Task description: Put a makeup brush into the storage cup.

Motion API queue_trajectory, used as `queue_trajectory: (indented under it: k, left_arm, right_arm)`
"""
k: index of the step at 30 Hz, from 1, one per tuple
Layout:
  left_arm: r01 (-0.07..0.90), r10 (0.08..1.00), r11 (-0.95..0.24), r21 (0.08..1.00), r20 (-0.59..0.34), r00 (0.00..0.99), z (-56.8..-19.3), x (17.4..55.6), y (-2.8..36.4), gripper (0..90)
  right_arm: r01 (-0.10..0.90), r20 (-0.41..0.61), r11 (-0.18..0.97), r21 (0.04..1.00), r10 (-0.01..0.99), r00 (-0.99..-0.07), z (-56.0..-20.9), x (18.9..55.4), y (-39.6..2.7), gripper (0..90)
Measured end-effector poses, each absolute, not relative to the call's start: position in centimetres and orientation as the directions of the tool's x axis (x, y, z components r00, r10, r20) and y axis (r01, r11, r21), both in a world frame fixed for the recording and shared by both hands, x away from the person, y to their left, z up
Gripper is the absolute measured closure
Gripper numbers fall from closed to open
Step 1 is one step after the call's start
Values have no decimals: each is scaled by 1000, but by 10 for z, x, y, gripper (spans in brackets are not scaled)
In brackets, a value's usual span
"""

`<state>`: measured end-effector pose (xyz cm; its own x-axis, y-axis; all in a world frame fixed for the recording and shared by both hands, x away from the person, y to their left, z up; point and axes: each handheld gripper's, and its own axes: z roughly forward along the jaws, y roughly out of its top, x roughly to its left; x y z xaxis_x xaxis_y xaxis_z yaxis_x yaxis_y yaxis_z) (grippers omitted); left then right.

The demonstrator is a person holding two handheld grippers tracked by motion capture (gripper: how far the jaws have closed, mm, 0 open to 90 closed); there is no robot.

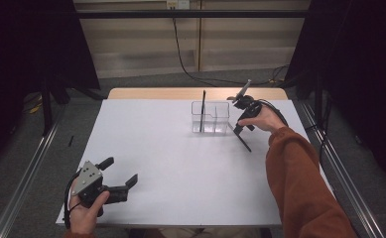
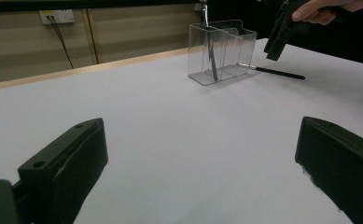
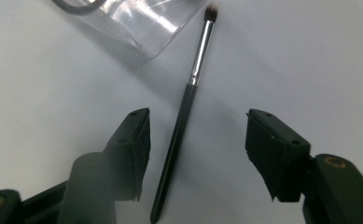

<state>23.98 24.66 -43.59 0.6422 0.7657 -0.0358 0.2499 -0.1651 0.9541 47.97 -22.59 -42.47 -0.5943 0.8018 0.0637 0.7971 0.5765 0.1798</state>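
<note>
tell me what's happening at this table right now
A person holds a hand-held gripper in each hand at a white table. The right hand-held gripper is lowered over a slim black-handled makeup brush with a silver ferrule lying beside a clear plastic two-compartment holder; the brush sits between the open jaws, not yet pinched. A similar dark brush stands upright in the holder. The left hand-held gripper rests open near the table's front edge.

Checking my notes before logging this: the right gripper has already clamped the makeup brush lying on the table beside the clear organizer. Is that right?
Not clamped. In the right gripper view the right gripper stands open, and the makeup brush lies untouched on the table between its jaws, beside the clear organizer.
</note>
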Motion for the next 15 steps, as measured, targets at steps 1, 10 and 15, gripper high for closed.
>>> queue_trajectory:
  k: [1, 10, 15]
  left_arm:
    - [250, 765, -165, 954, -36, 643, -436, 240, 247, 24]
    - [252, 762, -171, 952, -34, 647, -436, 240, 246, 24]
    - [251, 761, -173, 952, -33, 648, -436, 240, 246, 24]
  right_arm:
    - [801, 72, 573, 174, 804, -591, -426, 480, -225, 419]
    - [809, 46, 574, 128, 811, -583, -438, 484, -221, 532]
    - [812, 61, 570, 123, 813, -580, -442, 485, -218, 593]
